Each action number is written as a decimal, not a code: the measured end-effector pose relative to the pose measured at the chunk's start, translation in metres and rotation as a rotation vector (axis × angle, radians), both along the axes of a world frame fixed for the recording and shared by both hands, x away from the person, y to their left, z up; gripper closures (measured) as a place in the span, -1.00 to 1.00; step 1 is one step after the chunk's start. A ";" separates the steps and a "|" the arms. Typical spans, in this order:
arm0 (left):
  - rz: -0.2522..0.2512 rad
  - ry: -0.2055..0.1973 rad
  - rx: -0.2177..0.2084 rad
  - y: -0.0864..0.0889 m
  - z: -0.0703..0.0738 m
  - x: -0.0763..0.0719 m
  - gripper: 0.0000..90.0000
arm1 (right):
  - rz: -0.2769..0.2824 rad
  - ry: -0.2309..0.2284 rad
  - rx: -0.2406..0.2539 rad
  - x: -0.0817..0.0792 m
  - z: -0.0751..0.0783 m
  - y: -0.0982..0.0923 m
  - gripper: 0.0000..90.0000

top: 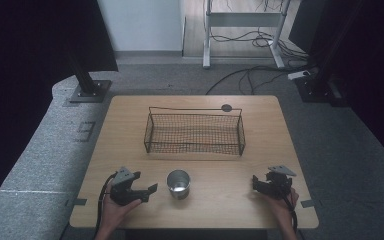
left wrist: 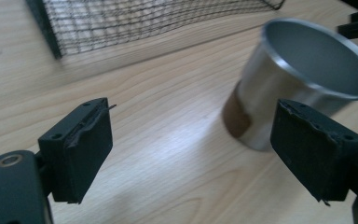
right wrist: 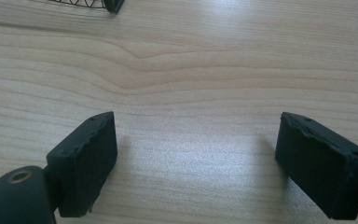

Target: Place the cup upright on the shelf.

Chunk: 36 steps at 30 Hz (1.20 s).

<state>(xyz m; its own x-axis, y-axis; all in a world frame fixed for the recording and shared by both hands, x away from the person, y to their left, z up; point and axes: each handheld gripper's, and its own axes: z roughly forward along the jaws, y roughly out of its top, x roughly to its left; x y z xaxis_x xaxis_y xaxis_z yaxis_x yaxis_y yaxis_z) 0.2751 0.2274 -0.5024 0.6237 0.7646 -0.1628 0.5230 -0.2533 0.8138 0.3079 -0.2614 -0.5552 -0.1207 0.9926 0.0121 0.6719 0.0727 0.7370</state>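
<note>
Metal cup (top: 178, 183) standing upright near the front edge of the wooden table (top: 130, 120), roughly midway between the two hands, mouth open to the camera. No brand, label or lettering readable on it from above; in the left gripper view the cup (left wrist: 303, 79) shows plain brushed metal with a brownish patch low on its wall, blurred, nothing legible there either.

Left gripper (top: 145, 192) just beside the cup on its left, jaws spread wide and pointing toward it, nothing between them. Seen along its own jaws (left wrist: 191, 154), bare tabletop in the gap, cup rising just beyond the jaw at the right edge of that view, partly overlapped by it; contact impossible to judge.

Right gripper (top: 256, 184) well apart from the cup on the other side, resting low over the table near the front right corner. Jaws wide here as well (right wrist: 196, 163), bare wood grain between them.

Wire mesh basket (top: 194, 134) behind the cup, across the middle of the table, black, long side facing the person. Small dark round disc (top: 226, 107) on the tabletop just beyond the basket's far right corner. No writing visible on basket, disc or grippers.
</note>
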 end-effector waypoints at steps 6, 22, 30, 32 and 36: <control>-0.050 -0.011 -0.010 -0.007 0.007 -0.008 -0.75 | -0.005 0.000 0.001 -0.001 0.000 0.001 -0.72; -0.166 0.008 -0.004 -0.041 0.006 -0.017 -0.79 | -0.008 0.002 0.000 -0.001 0.000 0.000 -0.74; -0.156 -0.004 0.018 -0.051 0.005 -0.009 -0.78 | -0.013 0.002 0.001 -0.001 0.000 0.001 -0.74; -0.157 -0.005 0.018 -0.052 0.003 -0.007 -0.78 | -0.013 0.002 0.001 -0.001 0.000 0.001 -0.74; -0.161 -0.017 0.029 -0.059 0.000 -0.003 -0.78 | -0.015 0.002 0.000 -0.001 0.000 0.001 -0.74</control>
